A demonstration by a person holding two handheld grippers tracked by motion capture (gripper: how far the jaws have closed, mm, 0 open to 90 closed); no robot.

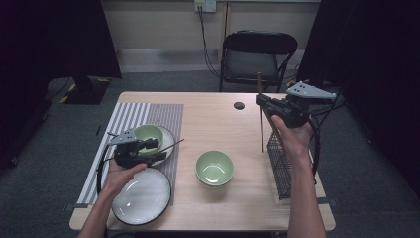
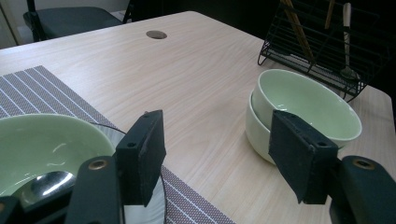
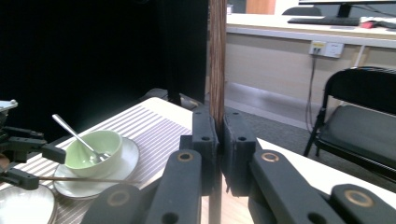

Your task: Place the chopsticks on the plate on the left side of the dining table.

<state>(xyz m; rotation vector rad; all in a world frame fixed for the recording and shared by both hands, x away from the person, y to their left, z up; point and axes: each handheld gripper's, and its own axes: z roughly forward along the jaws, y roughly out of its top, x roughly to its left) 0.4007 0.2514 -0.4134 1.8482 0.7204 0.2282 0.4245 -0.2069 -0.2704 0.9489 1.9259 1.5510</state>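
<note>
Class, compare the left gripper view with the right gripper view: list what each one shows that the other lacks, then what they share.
Left gripper view: two stacked bowls, a wire rack and the table's round hole. Right gripper view: a chopstick clamped upright in the right gripper, and a wall socket. Shared: the striped mat, the green bowl holding a spoon, and the black chair.

Brown wooden chopstick [image 1: 261, 115] upright, lifted above table edge, beside wire rack [image 1: 280, 163].
</note>
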